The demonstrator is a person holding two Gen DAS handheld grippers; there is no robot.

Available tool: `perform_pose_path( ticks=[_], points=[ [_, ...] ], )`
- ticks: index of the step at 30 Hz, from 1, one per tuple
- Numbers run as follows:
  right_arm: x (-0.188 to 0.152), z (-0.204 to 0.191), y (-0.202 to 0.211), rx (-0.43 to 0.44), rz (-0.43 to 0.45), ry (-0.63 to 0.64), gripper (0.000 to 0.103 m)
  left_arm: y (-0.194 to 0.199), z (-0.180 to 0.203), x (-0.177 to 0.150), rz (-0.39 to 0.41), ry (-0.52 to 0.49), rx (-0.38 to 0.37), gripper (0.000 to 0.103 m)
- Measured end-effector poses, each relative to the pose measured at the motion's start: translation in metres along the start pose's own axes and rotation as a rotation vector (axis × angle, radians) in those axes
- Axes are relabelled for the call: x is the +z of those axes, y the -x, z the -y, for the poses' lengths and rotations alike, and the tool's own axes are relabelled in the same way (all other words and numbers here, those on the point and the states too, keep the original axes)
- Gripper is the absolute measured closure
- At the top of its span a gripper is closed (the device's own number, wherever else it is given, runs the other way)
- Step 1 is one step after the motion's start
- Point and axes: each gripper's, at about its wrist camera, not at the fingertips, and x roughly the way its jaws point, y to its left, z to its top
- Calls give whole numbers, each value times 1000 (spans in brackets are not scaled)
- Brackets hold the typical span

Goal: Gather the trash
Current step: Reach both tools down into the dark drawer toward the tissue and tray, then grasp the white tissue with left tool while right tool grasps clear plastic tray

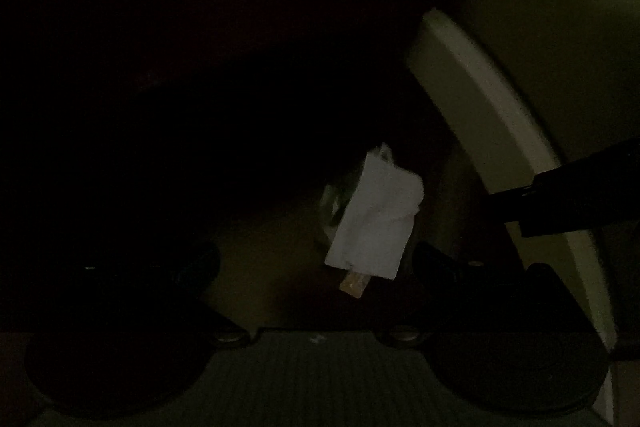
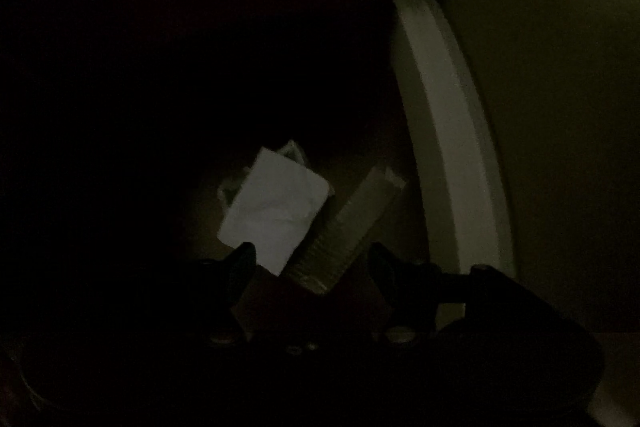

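Observation:
Both views are very dark. A crumpled white paper (image 1: 374, 219) lies ahead of my left gripper (image 1: 316, 259), with a greenish scrap behind it and a small tan piece (image 1: 354, 283) at its lower edge. The left jaws stand wide apart and empty. In the right wrist view the same white paper (image 2: 276, 215) lies beside a long tan ribbed piece (image 2: 352, 231). My right gripper (image 2: 312, 259) is open, its dark fingertips (image 2: 244, 255) on either side of both items, close to them. Touch cannot be told.
A pale curved rim (image 1: 480, 115) of a container or wall runs along the right; it also shows in the right wrist view (image 2: 436, 131). A dark bar (image 1: 568, 195), perhaps the other gripper, enters from the right. The left half of both views is black.

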Motion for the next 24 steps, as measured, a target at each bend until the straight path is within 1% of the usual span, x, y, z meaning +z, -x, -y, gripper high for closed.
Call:
perform_pose_path(
  ticks=[3,9,12,15,17,18,19,23,24],
  points=[
    [-1,5,-30,-16,-19,-17,41,-32,4,-8,-21,-7,-10,1],
    [3,11,-69,-51,-54,-34,42,-81,12,-17,-53,-26,-32,1],
    [4,14,-84,-51,-62,-41,42,-96,18,-18,-68,-50,-49,12],
    [5,14,-94,-57,-66,-33,42,-107,21,-20,-77,-61,-53,14],
    [5,15,-101,-61,-69,-36,42,-114,23,-21,-83,-70,-49,22],
    [5,15,-103,-59,-69,-39,42,-117,26,-22,-90,-79,-49,30],
    [5,16,-106,-58,-73,-46,42,-119,28,-22,-92,-89,-47,33],
    [5,18,-115,-68,-89,-59,43,-125,37,-24,-75,-135,-54,34],
    [5,19,-117,-70,-90,-59,44,-126,39,-24,-73,-145,-56,37]
  ],
)
